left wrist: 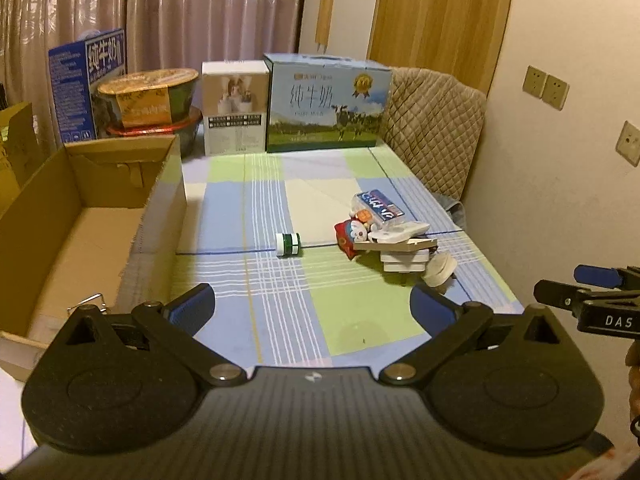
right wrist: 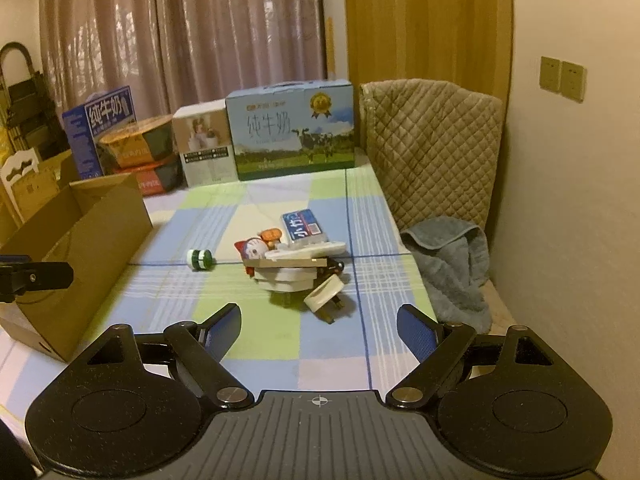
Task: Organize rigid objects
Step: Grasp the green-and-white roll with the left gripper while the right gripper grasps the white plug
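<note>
A pile of small rigid objects [left wrist: 394, 236] lies on the checked tablecloth: a clear box with a blue label [right wrist: 306, 227], a Doraemon figure [right wrist: 256, 249], flat white boxes [right wrist: 290, 274] and a white plug [right wrist: 325, 298]. A green-and-white roll [left wrist: 288, 244] lies apart, left of the pile; it also shows in the right wrist view [right wrist: 199, 259]. An open cardboard box [left wrist: 86, 220] stands at the left. My left gripper [left wrist: 312, 306] is open and empty, short of the roll. My right gripper [right wrist: 320, 330] is open and empty, just short of the plug.
Milk cartons [left wrist: 326, 102], a white box [left wrist: 234, 108] and noodle bowls [left wrist: 150, 98] line the far edge. A quilted chair back [right wrist: 432, 148] and a grey towel [right wrist: 456, 264] sit at the right by the wall. A metal clip [left wrist: 90, 305] lies in the cardboard box.
</note>
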### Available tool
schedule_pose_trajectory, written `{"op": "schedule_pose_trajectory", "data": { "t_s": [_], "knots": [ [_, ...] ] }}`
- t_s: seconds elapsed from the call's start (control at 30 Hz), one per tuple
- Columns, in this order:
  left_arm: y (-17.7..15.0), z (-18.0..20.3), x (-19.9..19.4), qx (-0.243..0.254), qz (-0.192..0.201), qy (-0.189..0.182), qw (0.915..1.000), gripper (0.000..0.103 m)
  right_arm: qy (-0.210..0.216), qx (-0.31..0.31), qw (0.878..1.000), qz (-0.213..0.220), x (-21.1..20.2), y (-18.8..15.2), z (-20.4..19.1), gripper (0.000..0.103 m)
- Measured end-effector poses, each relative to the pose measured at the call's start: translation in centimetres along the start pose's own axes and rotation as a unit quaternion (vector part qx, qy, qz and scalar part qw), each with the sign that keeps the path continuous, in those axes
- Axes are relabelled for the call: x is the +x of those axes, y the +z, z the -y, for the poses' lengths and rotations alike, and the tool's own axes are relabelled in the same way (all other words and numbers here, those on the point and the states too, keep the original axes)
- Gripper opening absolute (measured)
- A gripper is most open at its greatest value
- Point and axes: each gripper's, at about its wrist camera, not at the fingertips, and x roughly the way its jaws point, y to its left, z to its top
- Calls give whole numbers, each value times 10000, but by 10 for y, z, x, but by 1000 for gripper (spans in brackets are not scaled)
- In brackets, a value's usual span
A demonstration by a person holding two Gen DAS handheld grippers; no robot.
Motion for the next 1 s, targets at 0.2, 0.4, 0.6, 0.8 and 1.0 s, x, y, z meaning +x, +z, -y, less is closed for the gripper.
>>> {"op": "schedule_pose_trajectory", "data": {
  "t_s": [0.2,0.4,0.6,0.8,1.0],
  "knots": [
    [5,-1,42,23,-115,112,9999,102,116,-494,9986,-165,47,2,5,82],
    [1,-3,87,31,-201,95,9997,102,164,-1110,9935,-204,99,-4,8,82],
    [-6,-6,127,24,-323,77,9994,102,170,-1662,9855,-297,148,-12,8,82],
    [-10,-9,160,55,-298,150,9994,102,129,-2156,9755,-405,186,-18,5,76],
    [-9,-13,183,15,-321,67,9995,102,74,-2291,9720,-518,207,-19,5,57]
  ]
}}
